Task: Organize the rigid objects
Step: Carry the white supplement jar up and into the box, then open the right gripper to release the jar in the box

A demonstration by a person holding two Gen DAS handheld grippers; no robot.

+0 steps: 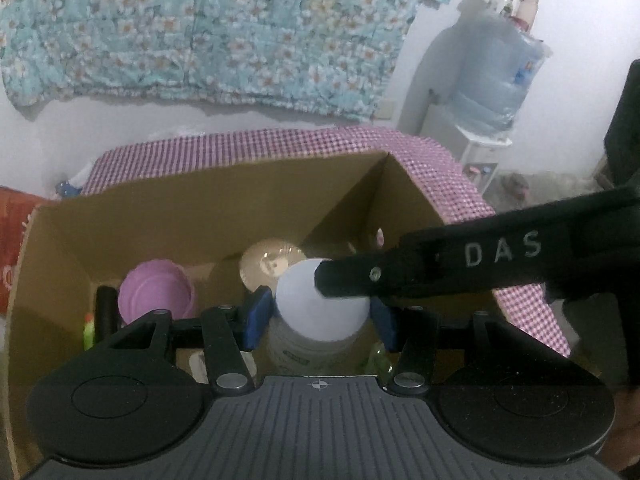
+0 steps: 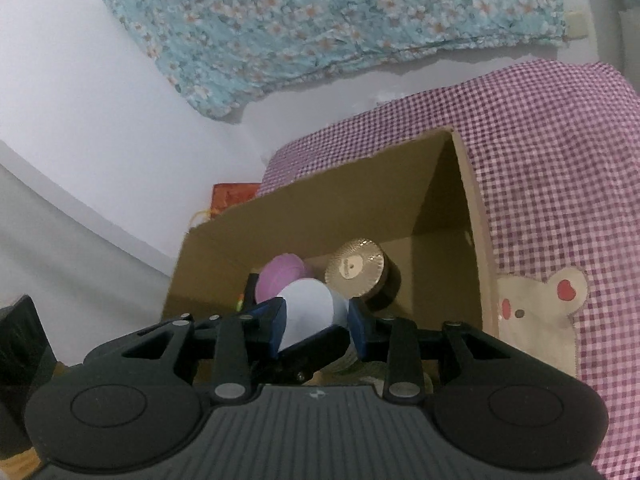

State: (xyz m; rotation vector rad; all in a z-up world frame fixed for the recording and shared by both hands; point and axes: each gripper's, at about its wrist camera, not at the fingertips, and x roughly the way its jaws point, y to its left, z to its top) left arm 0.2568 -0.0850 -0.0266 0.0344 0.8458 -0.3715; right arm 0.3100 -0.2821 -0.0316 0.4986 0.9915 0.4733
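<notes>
We are holding the left hand-held gripper (image 1: 320, 316) over an open cardboard box (image 1: 192, 216), its blue pads (image 1: 258, 318) standing on either side of a white-lidded jar (image 1: 320, 308). They seem to be touching the jar's sides, though we cannot tell for certain whether they are clamping it. The jar is standing upright inside the box, right between the fingers.

We are bringing the right hand-held gripper (image 2: 318, 322) in from the right side, and in the left wrist view its black finger is lying across the jar's lid. In its own view its blue pads (image 2: 276, 324) are sitting wide apart on either side of the same jar (image 2: 308, 308), and we cannot tell whether they are pressing on it.

Just ahead and left of the jar, a purple bowl (image 1: 156, 292) is lying in the box, with a black tube (image 1: 106, 308) and a small green thing (image 1: 88, 330) further left. Ahead of the jar, a dark jar with a gold lid (image 2: 356, 268) is resting against the far wall.

Beyond the box, a purple checked cloth (image 2: 540, 160) is covering the surface it is sitting on. Farther off, a floral blue sheet (image 1: 224, 28) is hanging on the wall, and a water dispenser (image 1: 492, 76) is standing to the far right.
</notes>
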